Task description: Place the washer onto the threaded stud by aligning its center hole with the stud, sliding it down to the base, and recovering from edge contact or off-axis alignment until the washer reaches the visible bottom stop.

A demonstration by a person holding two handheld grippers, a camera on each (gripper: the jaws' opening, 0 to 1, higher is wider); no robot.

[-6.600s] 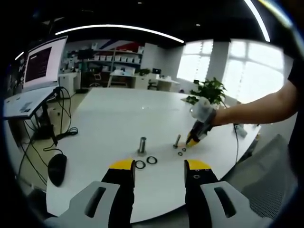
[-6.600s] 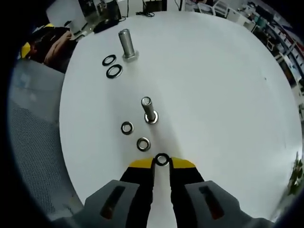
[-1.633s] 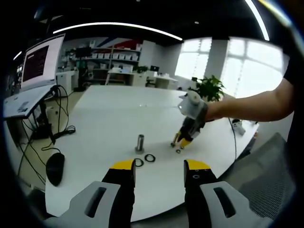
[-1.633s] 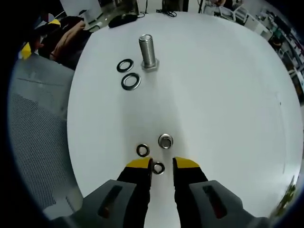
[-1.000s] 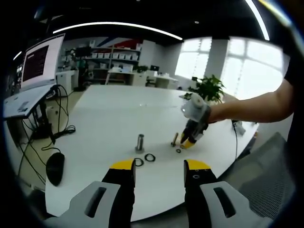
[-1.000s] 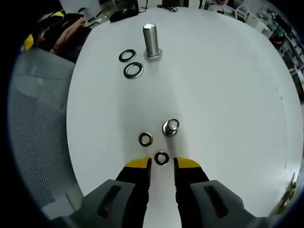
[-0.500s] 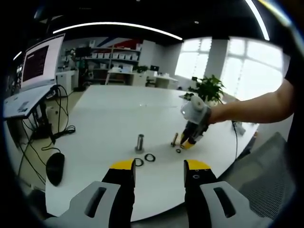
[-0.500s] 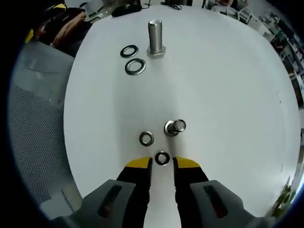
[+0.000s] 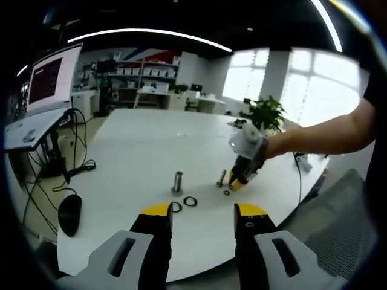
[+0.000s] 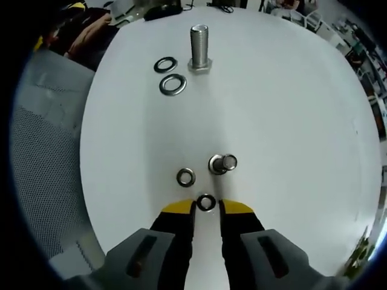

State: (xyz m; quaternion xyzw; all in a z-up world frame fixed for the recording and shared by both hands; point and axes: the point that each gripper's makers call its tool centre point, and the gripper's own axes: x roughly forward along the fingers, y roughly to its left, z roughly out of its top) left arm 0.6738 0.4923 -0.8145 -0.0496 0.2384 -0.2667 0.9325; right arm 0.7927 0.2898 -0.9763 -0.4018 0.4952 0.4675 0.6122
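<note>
Steel washer (image 10: pixel 206 202) lies on the white table (image 10: pixel 290 109), between the right gripper's (image 10: pixel 206 208) nearly closed tips; grasping underway, then lift onto the small stud (image 10: pixel 223 162) nearby. Left gripper (image 9: pixel 203 212) waits open.

Left gripper view: set back from the near edge of the white counter (image 9: pixel 139 151), looking level across it toward the windows. Right gripper view: close above the counter (image 10: pixel 290 109), looking steeply down. Both share the large stud (image 9: pixel 178 182) (image 10: pixel 199 45) and the small stud (image 9: pixel 222 177) (image 10: pixel 222 163).
</note>
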